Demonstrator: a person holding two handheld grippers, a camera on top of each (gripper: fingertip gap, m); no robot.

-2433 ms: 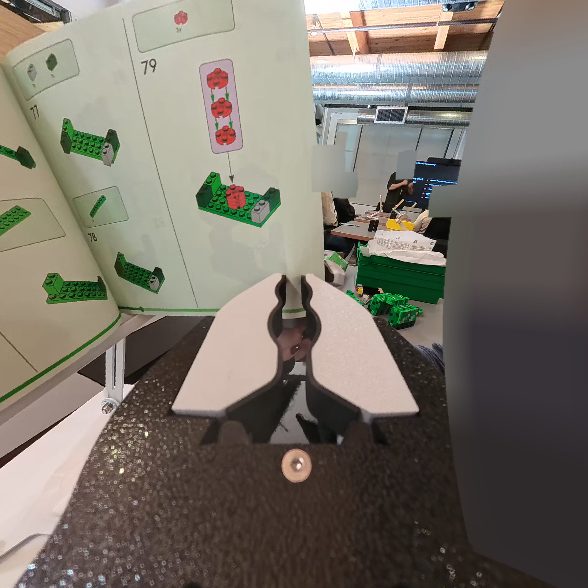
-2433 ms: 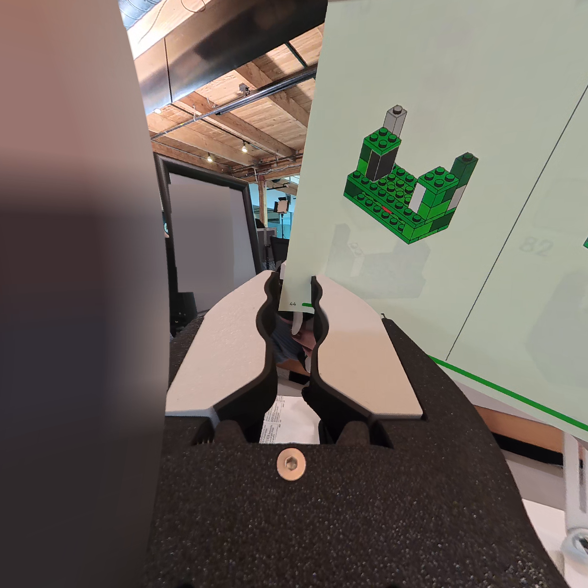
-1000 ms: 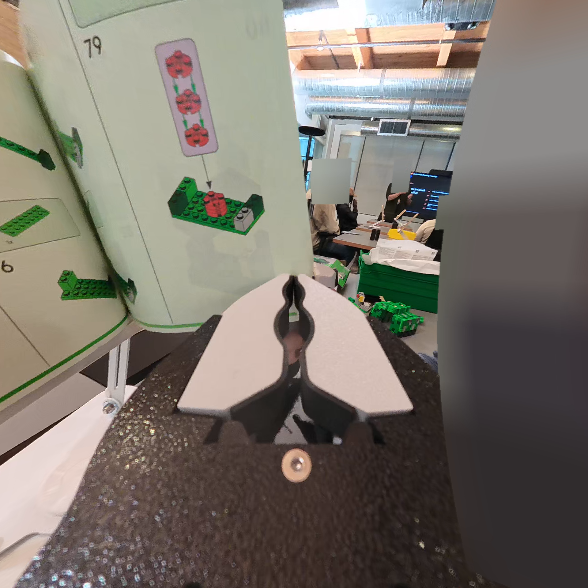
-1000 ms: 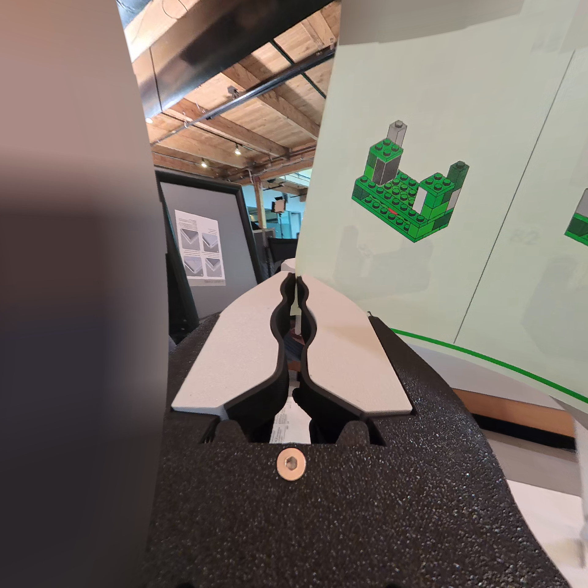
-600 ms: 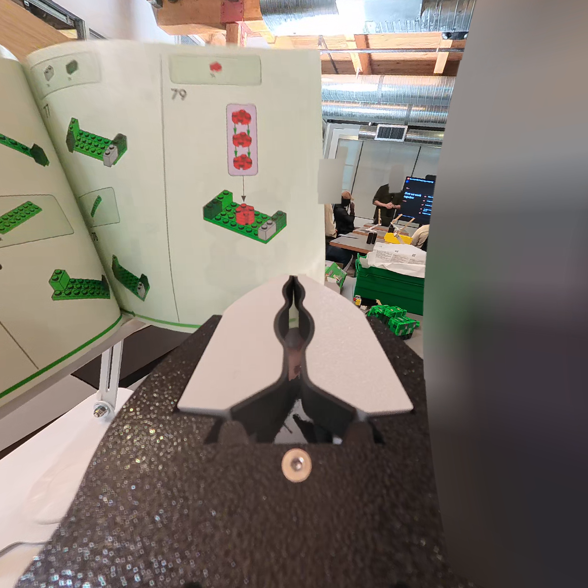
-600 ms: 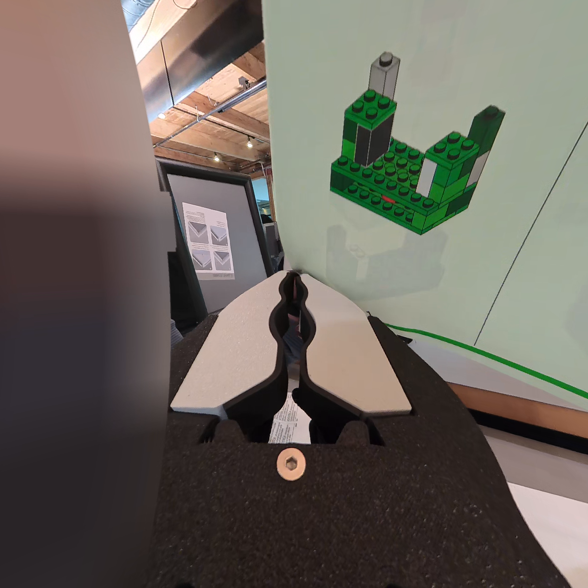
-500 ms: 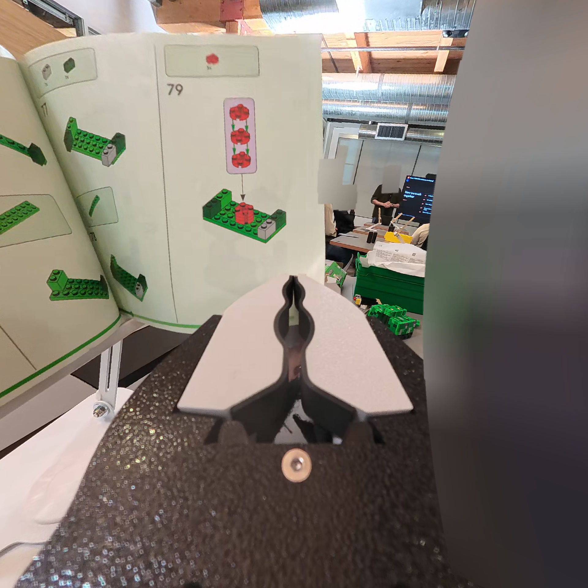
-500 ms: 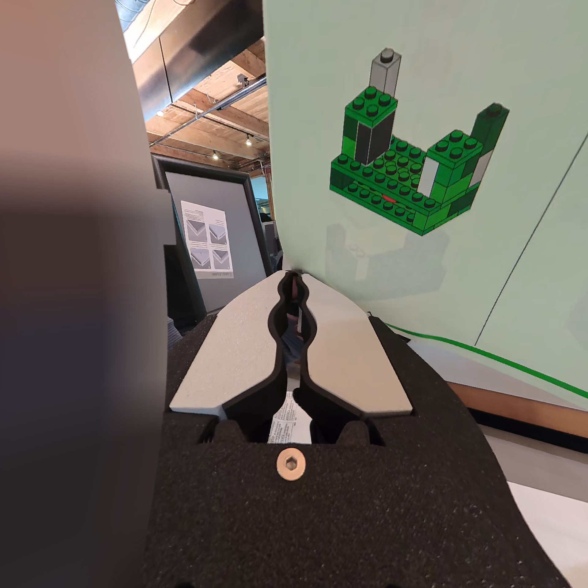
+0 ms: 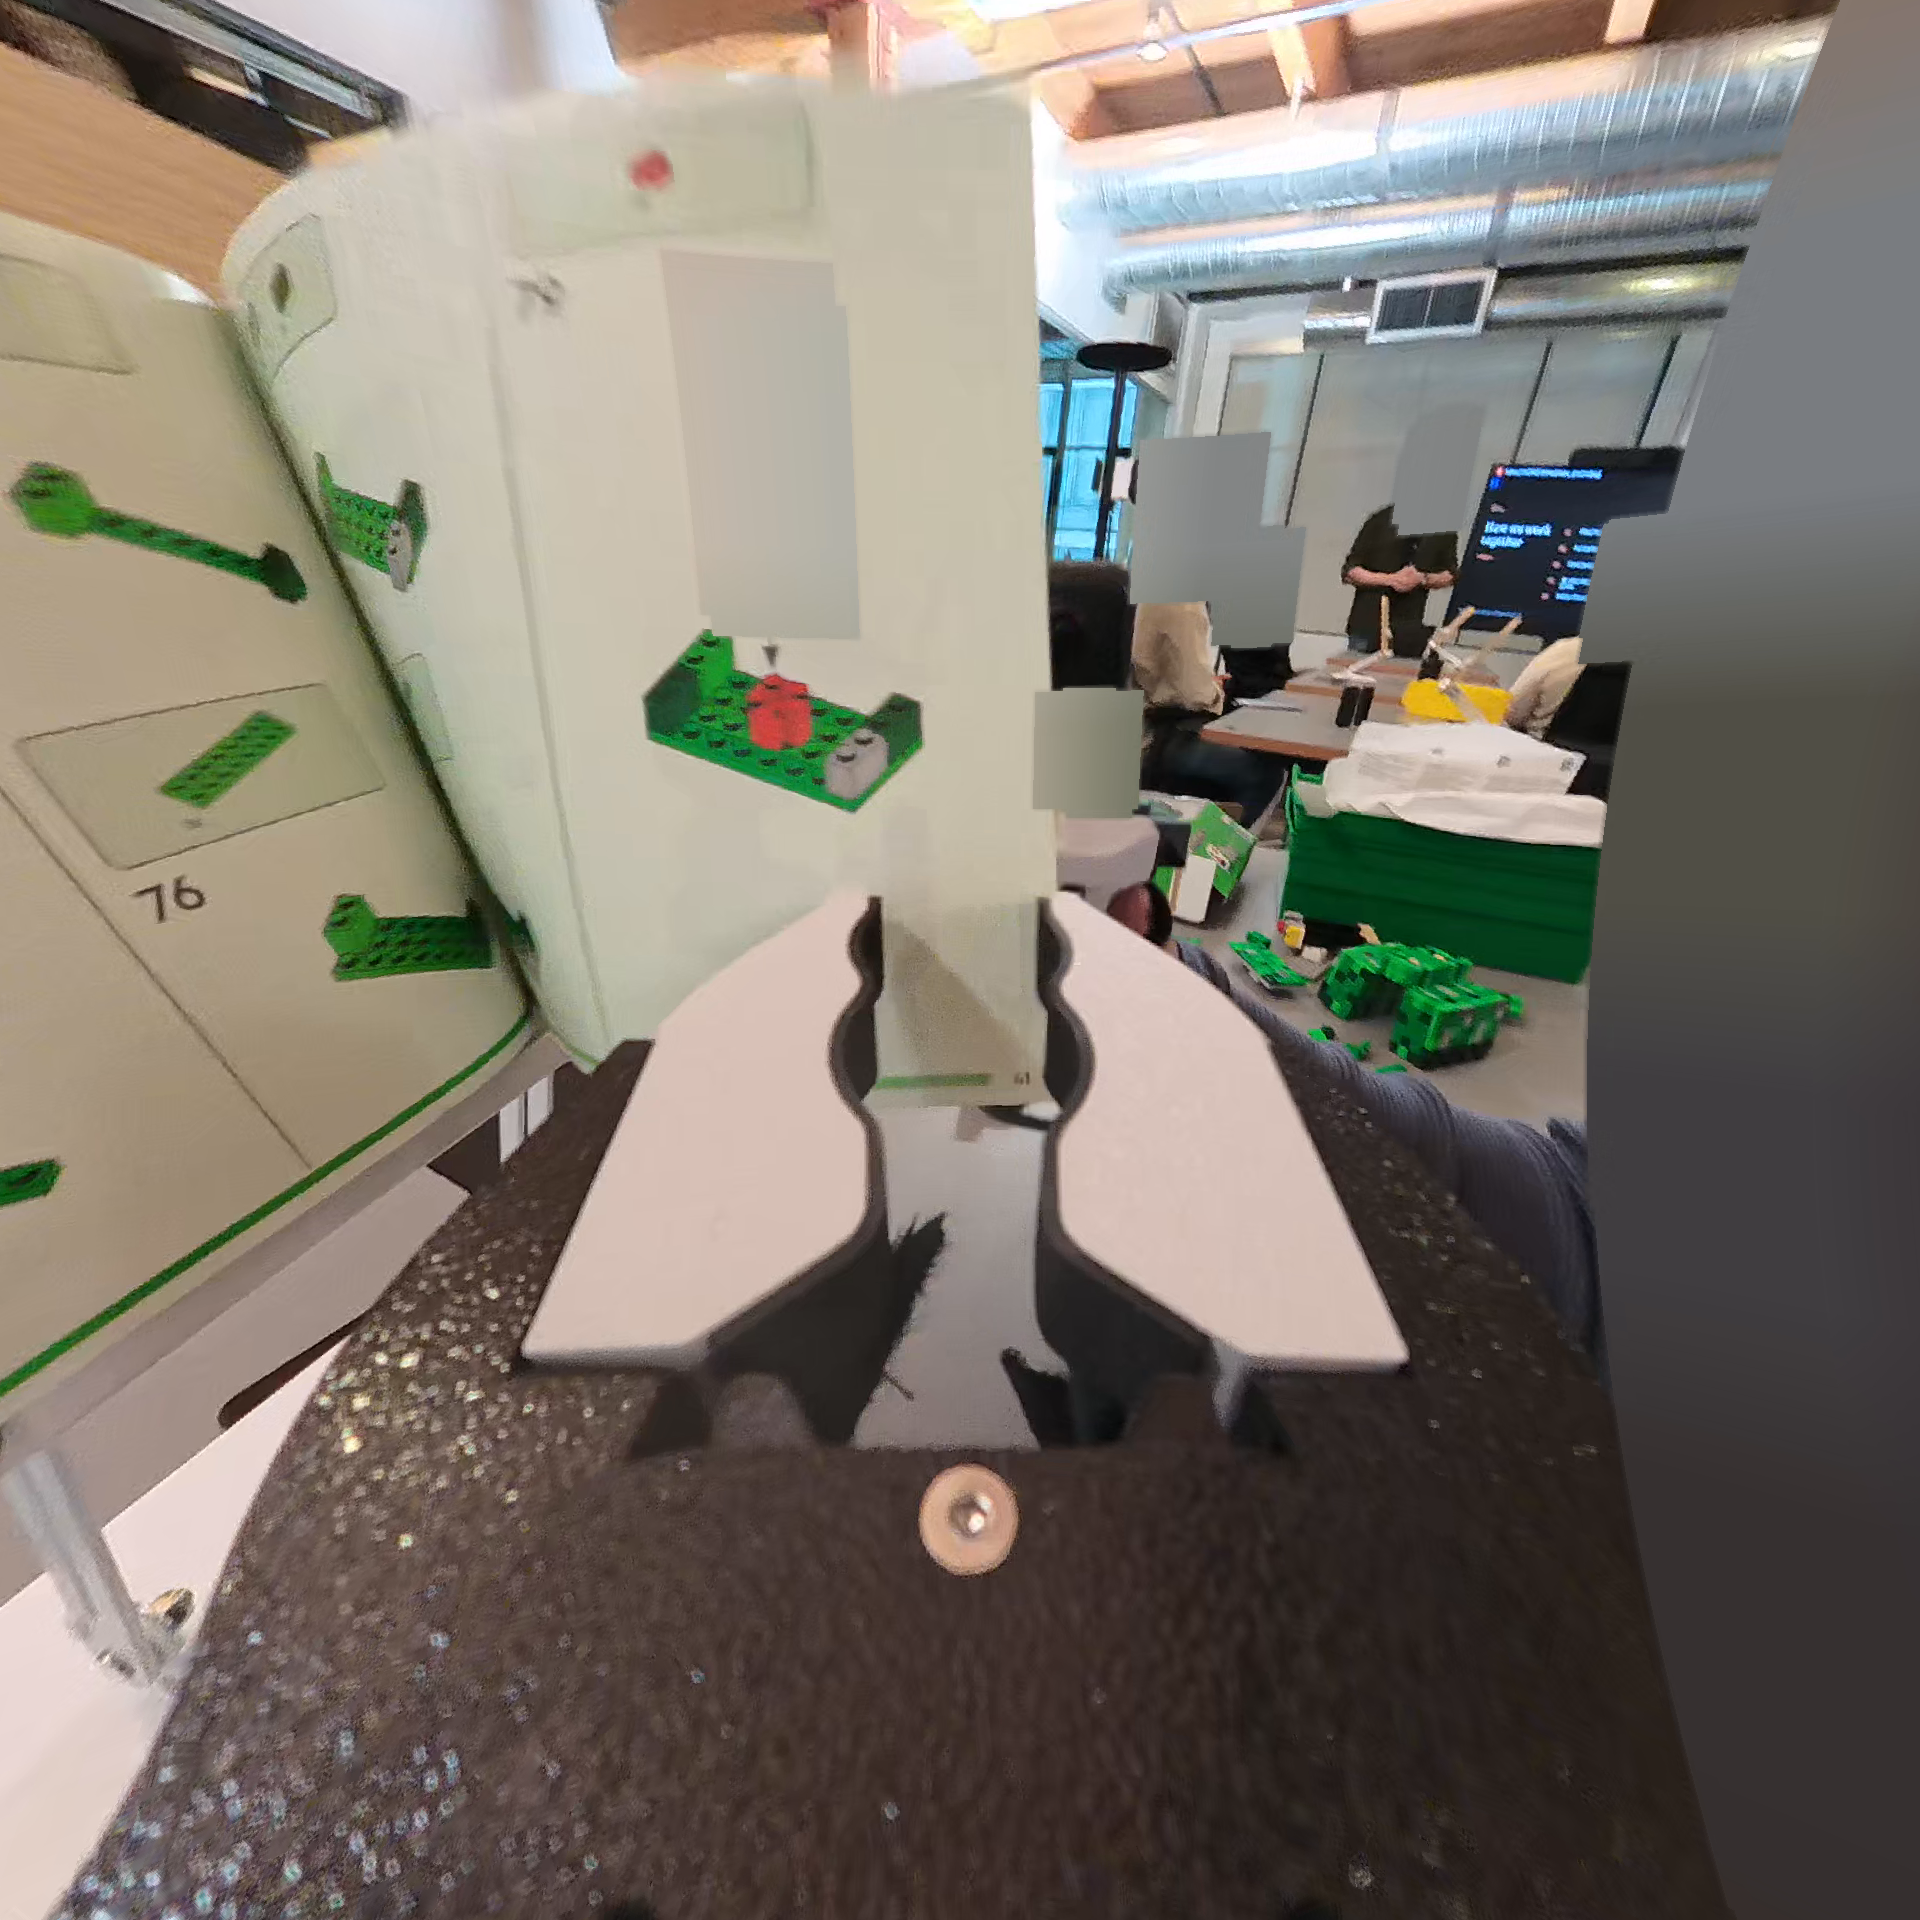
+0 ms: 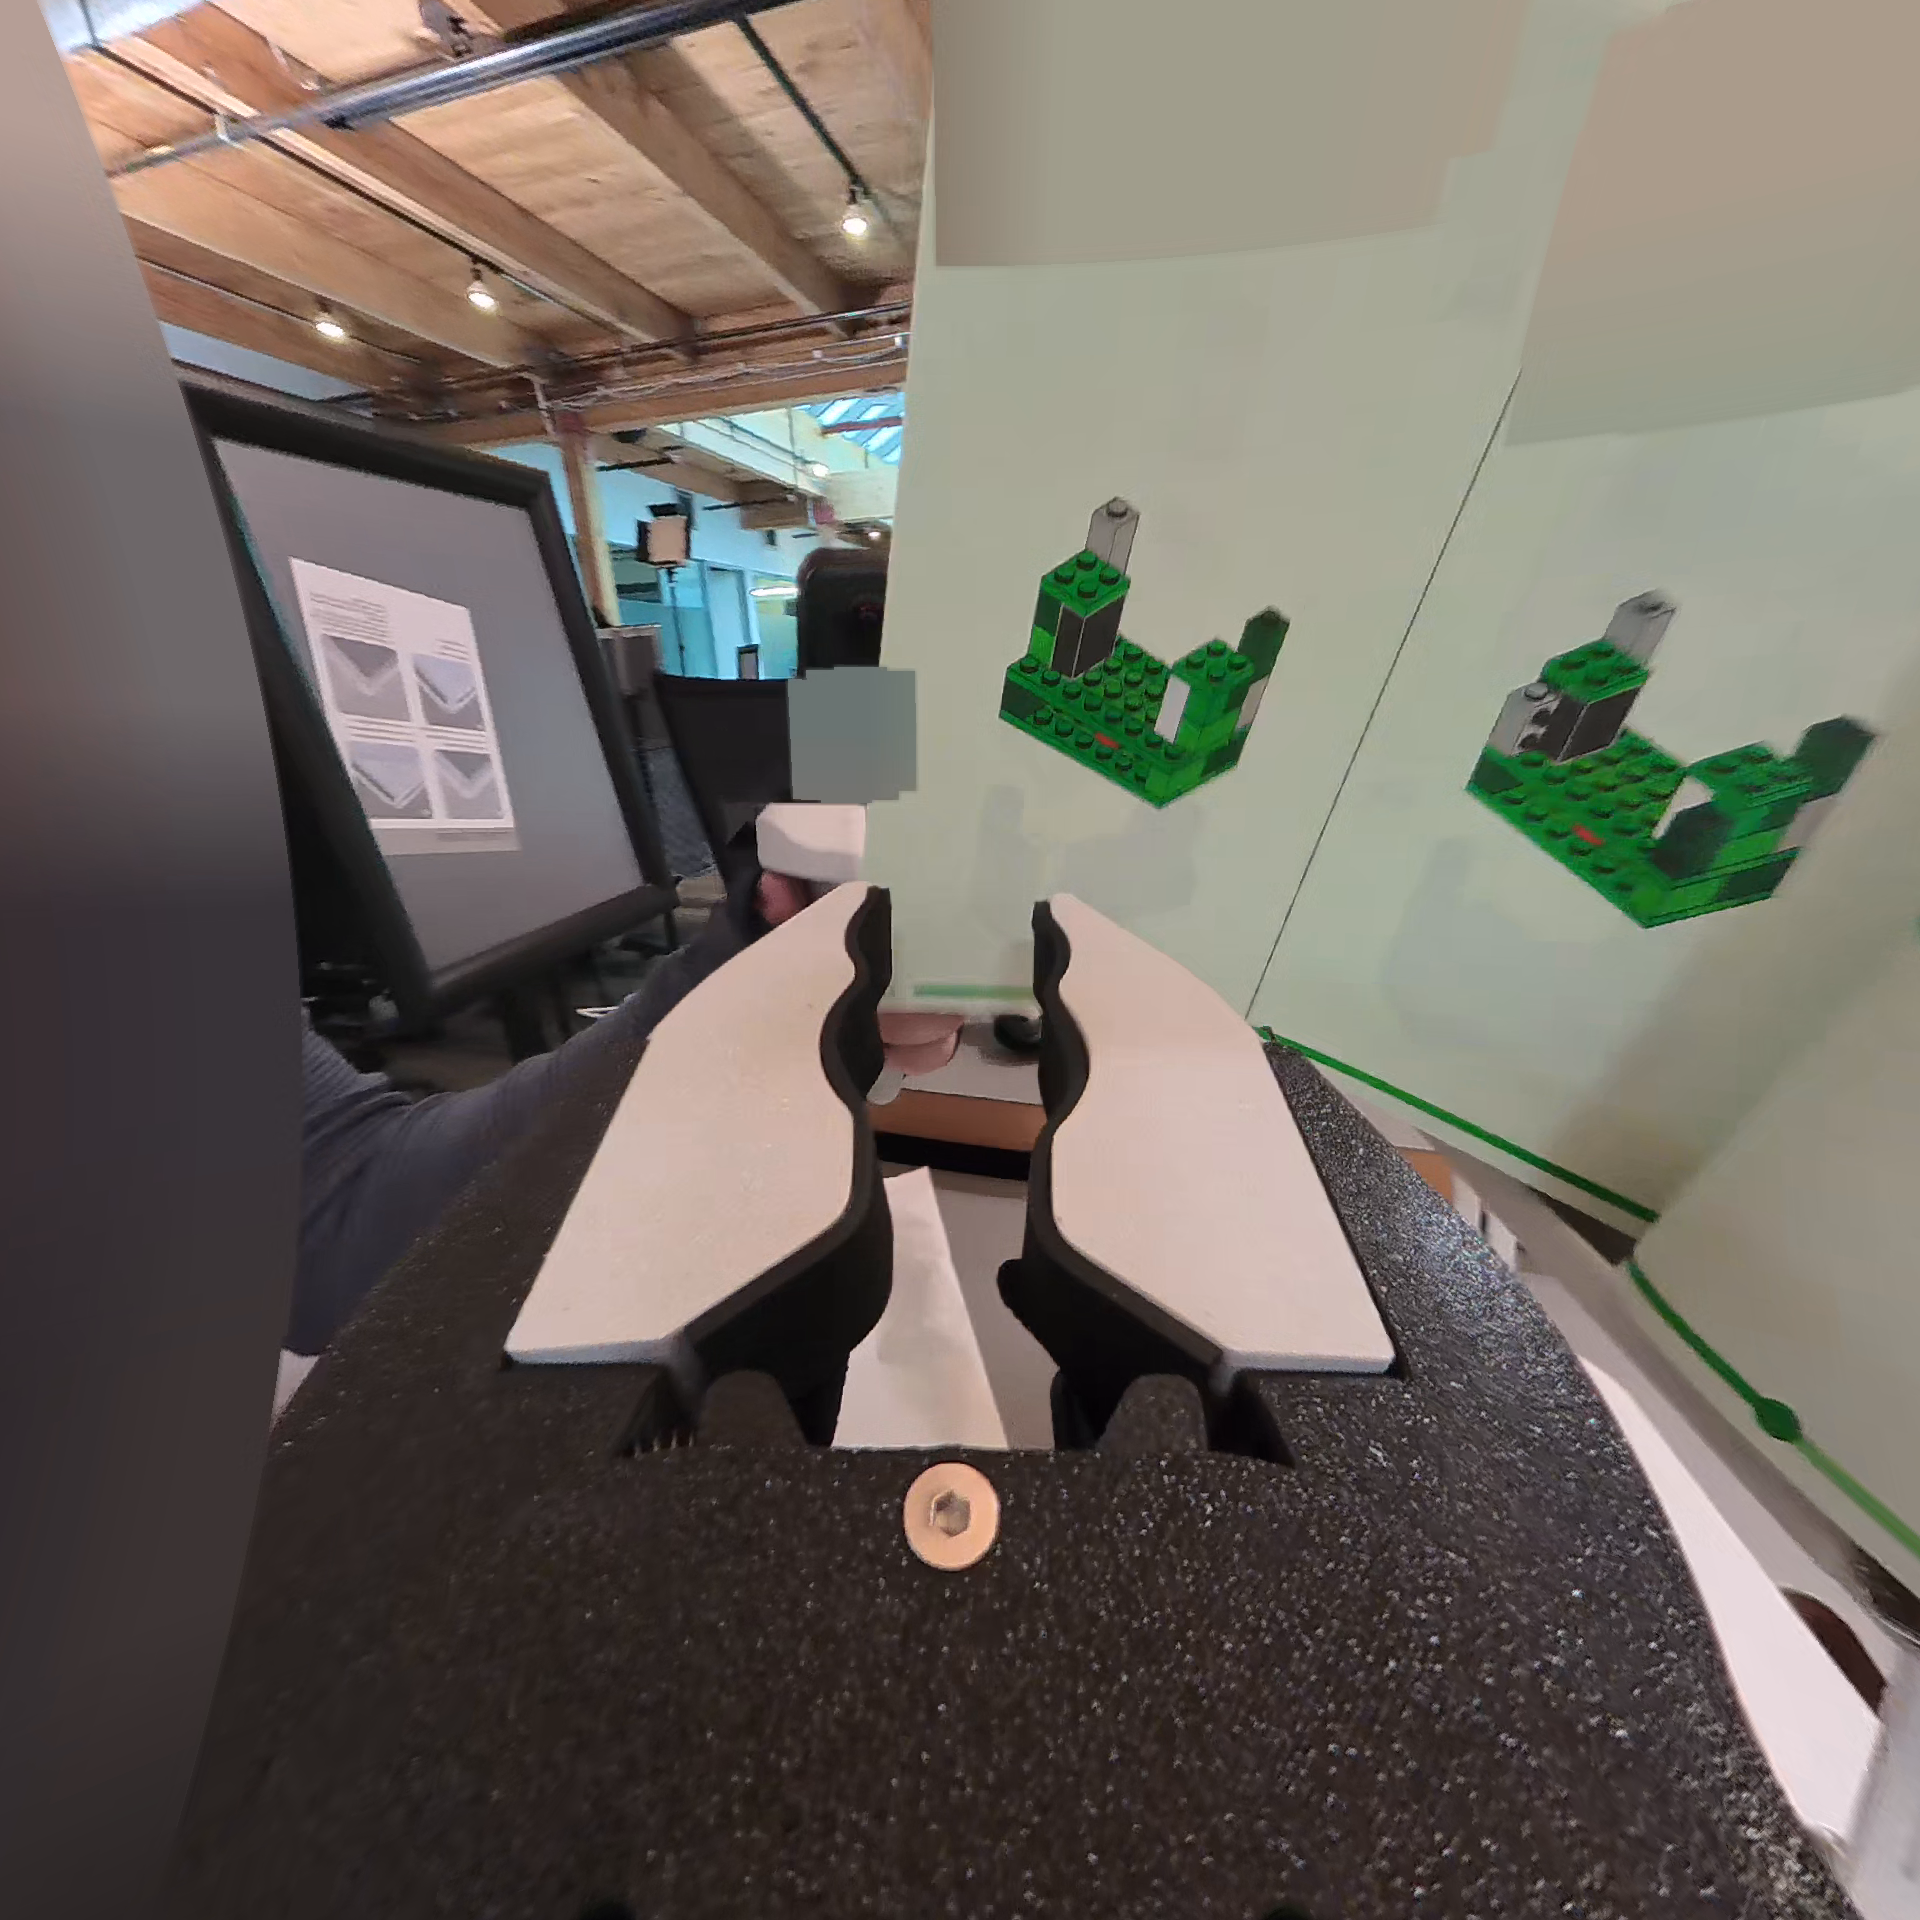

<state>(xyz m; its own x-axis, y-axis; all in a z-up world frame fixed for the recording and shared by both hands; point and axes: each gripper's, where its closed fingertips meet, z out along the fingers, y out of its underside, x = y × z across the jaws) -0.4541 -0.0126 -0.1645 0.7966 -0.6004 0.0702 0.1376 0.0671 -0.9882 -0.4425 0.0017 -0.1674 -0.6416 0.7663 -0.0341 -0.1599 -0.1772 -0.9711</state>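
The left gripper (image 9: pixel 961 997) has its fingers spread apart. The bottom corner of a pale green page (image 9: pixel 769 436) stands up between them, and I cannot tell if it touches them. The page belongs to a booklet (image 9: pixel 187 790) with brick pictures, resting open on a stand (image 9: pixel 343 1195). The right gripper (image 10: pixel 961 971) is spread too, with the same page's corner (image 10: pixel 1081 727) between its fingers. Far back, a green bin (image 9: pixel 1439 894) holds white paper (image 9: pixel 1455 774). Green bricks (image 9: pixel 1403 992) lie on the desk (image 9: pixel 1262 899) beside it.
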